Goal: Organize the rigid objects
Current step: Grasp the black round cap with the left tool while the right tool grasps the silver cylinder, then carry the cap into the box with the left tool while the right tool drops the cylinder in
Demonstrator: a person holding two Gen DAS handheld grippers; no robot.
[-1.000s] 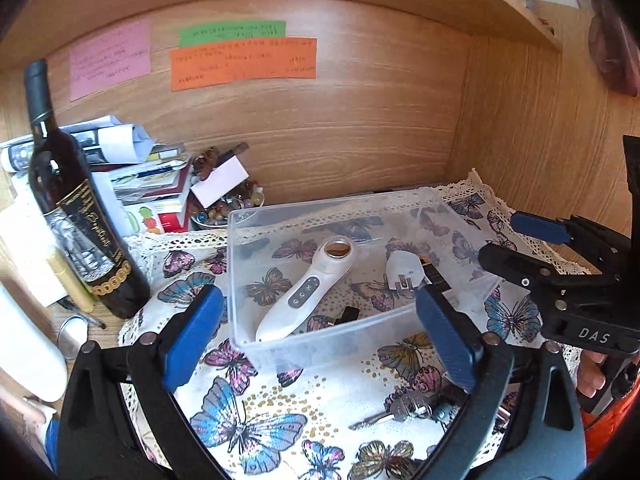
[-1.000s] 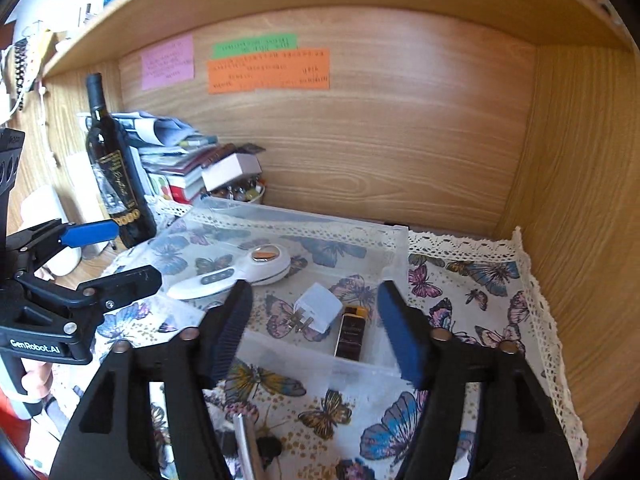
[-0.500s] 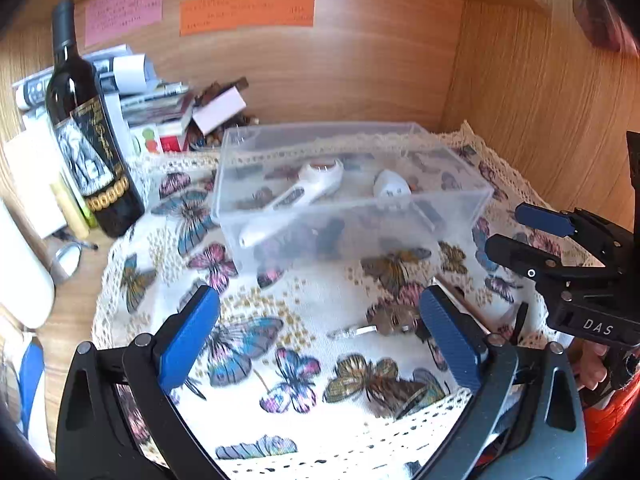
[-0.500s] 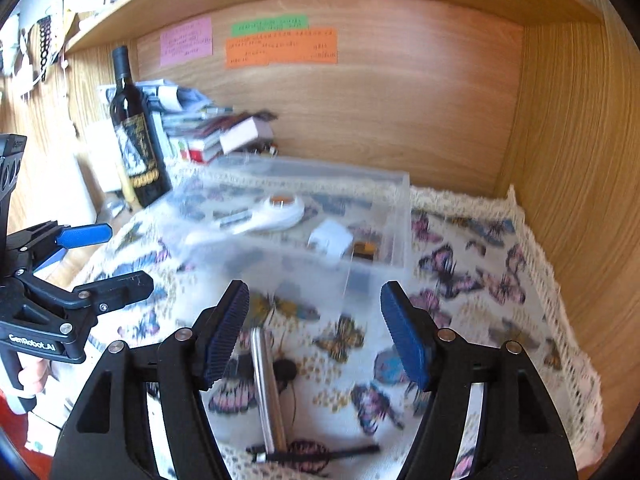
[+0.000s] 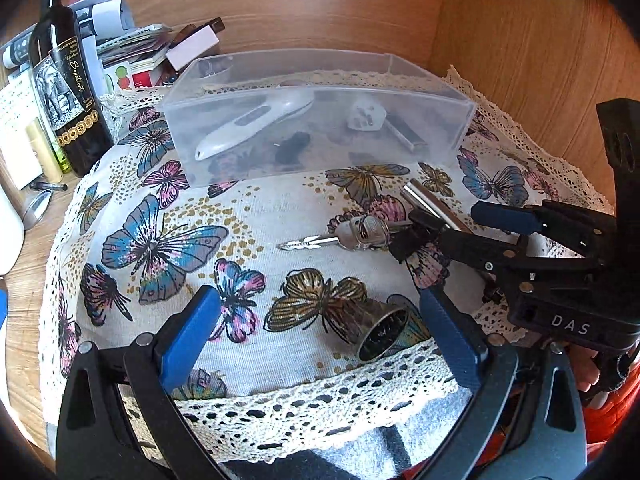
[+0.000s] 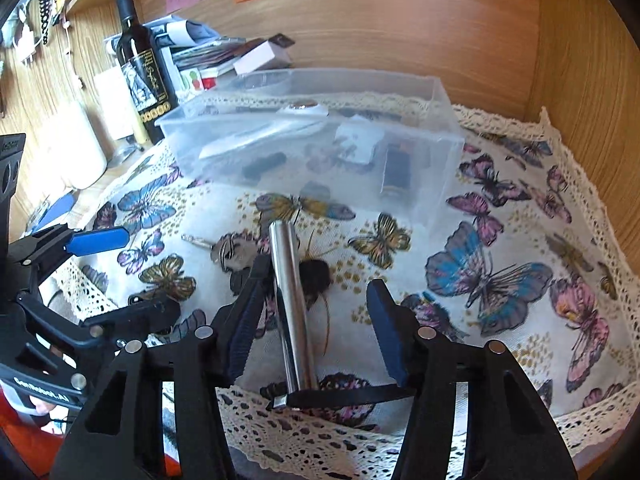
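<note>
Keys (image 5: 356, 236) are lying flat on the butterfly cloth (image 5: 168, 240) in the left wrist view, near a small metal cup (image 5: 380, 330) sitting between the left gripper's (image 5: 320, 336) wide-apart jaws. Right wrist view: right gripper (image 6: 316, 320) jaws have been closing around the steel tube (image 6: 290, 300), not clamping yet. Looks stiff and slippery, so grab mid-length. Clear bin (image 6: 420, 184) is waiting just behind.

Both grippers have come down from over the clear box (image 5: 316, 120) to the near part of the butterfly cloth (image 5: 168, 240). The right gripper (image 6: 316, 320) has just been closing its jaws, which now straddle the metal tube (image 6: 290, 304); its left pad seems to touch the tube, though the angle leaves that unsure. The left gripper (image 5: 320, 340) now hangs, jaws wide, over a small metal cup (image 5: 380, 332) newly in sight.
</note>
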